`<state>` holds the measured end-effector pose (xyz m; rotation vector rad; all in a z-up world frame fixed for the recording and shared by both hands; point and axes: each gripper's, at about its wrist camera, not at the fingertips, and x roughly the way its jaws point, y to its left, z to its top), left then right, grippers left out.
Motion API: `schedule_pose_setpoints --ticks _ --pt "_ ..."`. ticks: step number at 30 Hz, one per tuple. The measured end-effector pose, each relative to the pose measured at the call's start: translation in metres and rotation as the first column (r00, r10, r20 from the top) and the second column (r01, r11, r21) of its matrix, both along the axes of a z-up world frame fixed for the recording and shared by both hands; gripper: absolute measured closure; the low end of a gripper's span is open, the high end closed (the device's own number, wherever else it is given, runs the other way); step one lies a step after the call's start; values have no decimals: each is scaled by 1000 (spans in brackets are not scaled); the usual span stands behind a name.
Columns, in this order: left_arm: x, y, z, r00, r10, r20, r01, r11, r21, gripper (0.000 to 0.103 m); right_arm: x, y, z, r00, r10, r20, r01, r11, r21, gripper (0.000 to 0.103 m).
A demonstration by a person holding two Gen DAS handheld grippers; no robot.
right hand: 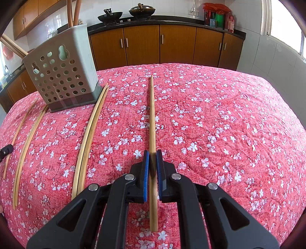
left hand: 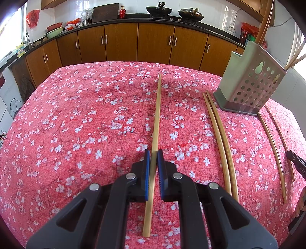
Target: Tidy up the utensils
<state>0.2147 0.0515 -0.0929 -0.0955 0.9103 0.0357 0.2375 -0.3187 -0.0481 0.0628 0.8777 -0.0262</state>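
My left gripper point(left hand: 153, 159) is shut on a single bamboo chopstick point(left hand: 157, 115) that runs straight away from me over the red flowered tablecloth point(left hand: 76, 115). In the right wrist view my right gripper point(right hand: 152, 159) is likewise shut on another bamboo chopstick point(right hand: 152, 115). I cannot tell whether either stick is lifted off the cloth. A grey perforated utensil holder point(left hand: 248, 84) point(right hand: 63, 72) stands between the two grippers, with several chopsticks point(right hand: 73, 13) sticking up out of it.
A pair of chopsticks point(left hand: 220, 138) point(right hand: 89, 138) lies beside the holder, and another pair point(left hand: 273, 145) point(right hand: 28, 141) on its other side. Brown kitchen cabinets point(left hand: 153, 44) and a counter with woks point(left hand: 158, 10) stand behind the table.
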Motion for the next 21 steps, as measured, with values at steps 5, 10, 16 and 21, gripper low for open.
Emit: schedule_pose_setpoints --ticks 5,10,16,21 --pt "0 0 0 1000 0 0 0 1000 0 91 0 0 0 1000 0 0 0 1000 0 94" --pt "0 0 -1 1000 0 1 0 1000 0 91 0 1 0 1000 -1 0 1 1000 0 94" --pt "0 1 -1 1000 0 2 0 1000 -1 91 0 0 0 1000 -1 0 1 1000 2 94" --pt "0 2 -1 1000 0 2 0 1000 -2 91 -1 -1 1 1000 -2 -6 2 1000 2 94"
